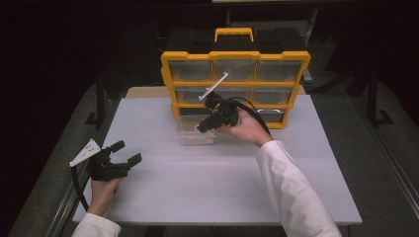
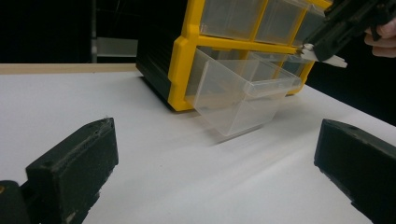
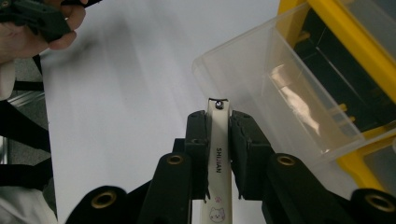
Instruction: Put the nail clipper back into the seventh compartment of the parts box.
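Nail clipper [image 3: 219,154] between jaws — beside drawer [image 3: 280,93]

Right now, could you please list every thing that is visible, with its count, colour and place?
nail clipper: one, white with printed letters and a small cartoon face, clamped between the right gripper's jaws, above the pulled-out drawer.
drawer: one, clear plastic, pulled out and tipped down from the organizer's bottom row, its front resting on the table.
drawer organizer: one, yellow frame, black body, yellow handle, at the far middle of the table.
table: one, white top.
left gripper: one, black, open, near the table's front left edge.
right gripper: one, black, shut on the nail clipper.
hands: two, left hand, right hand, both with white sleeves.
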Available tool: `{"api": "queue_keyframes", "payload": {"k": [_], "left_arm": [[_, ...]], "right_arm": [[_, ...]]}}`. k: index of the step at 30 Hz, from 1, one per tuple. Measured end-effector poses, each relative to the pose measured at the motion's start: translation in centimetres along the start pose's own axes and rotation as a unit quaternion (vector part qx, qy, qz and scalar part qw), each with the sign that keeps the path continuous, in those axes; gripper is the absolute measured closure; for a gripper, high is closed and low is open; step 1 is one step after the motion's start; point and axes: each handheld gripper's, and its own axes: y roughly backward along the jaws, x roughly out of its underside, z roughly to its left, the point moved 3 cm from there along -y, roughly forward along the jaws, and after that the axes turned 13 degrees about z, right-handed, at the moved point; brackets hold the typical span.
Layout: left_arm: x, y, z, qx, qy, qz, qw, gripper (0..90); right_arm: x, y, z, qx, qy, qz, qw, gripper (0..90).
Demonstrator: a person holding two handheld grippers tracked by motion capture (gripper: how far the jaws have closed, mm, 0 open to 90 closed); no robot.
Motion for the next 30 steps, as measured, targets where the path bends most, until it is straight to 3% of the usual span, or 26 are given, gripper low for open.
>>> {"api": "queue_keyframes", "payload": {"k": [15, 30], "left_arm": [[-0.1, 0.0, 0.0, 0.001, 0.002, -0.003, 1.0, 0.0], [0.0, -0.3, 0.0, 0.01, 0.003, 0.003, 0.9999, 0.0]], "right_arm": [[-2.4, -0.2, -0.6, 0.005, 0.007, 0.008, 0.9999, 76.3], [-4.3, -2.3, -1.6, 0.021, 0.005, 0.018, 0.9996, 76.2]]}}
